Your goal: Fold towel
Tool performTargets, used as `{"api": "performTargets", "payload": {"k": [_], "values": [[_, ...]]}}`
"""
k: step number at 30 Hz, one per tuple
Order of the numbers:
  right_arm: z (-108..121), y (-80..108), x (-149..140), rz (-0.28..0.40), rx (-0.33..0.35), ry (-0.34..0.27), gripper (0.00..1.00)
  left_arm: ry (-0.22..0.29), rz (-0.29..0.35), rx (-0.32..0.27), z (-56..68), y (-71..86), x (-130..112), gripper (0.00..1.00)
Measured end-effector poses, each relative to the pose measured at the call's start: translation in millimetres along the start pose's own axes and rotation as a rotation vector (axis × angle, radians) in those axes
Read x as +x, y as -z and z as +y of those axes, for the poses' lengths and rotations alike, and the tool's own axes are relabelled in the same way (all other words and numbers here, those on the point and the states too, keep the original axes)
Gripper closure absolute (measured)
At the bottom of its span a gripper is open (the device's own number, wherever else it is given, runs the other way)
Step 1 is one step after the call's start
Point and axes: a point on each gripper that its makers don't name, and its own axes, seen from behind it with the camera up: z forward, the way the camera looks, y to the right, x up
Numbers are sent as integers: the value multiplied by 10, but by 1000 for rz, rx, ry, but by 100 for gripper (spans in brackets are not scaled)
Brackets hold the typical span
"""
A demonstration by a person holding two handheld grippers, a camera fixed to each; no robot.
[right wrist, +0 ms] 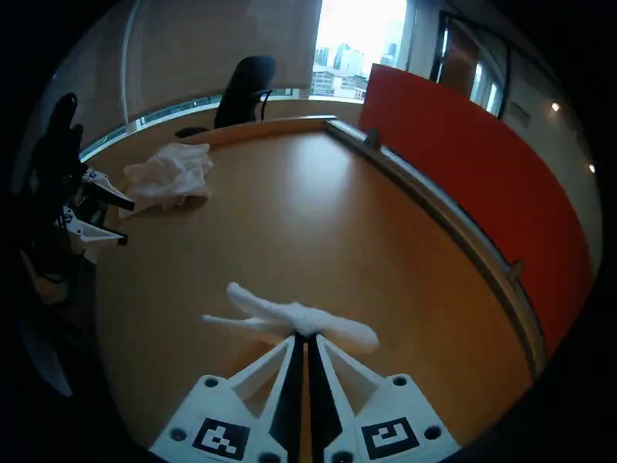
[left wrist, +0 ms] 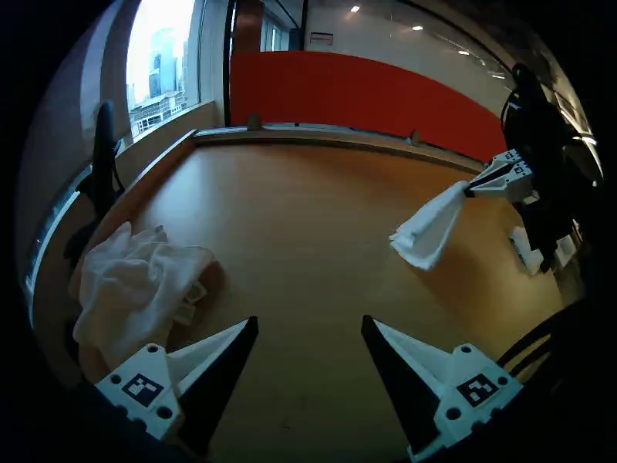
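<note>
Right tool [right wrist: 307,338] clamps towel [right wrist: 339,328] (wooden desk [right wrist: 308,216]).

White crumpled towel [left wrist: 426,229] dangles, pinched.

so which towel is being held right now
The small white towel, pinched in the right tool and hanging from its tips. The other towel lies crumpled in a heap on the table.
</note>
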Motion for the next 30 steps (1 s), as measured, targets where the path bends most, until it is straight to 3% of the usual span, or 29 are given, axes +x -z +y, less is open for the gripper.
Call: {"api": "performTargets", "payload": {"k": [14, 30], "values": [[242, 260, 24, 16, -38, -10, 96, -12, 12, -18, 73, 47, 57, 0], [736, 751, -451, -14, -87, -79, 97, -33, 0, -26, 174, 15, 105, 0]]}}
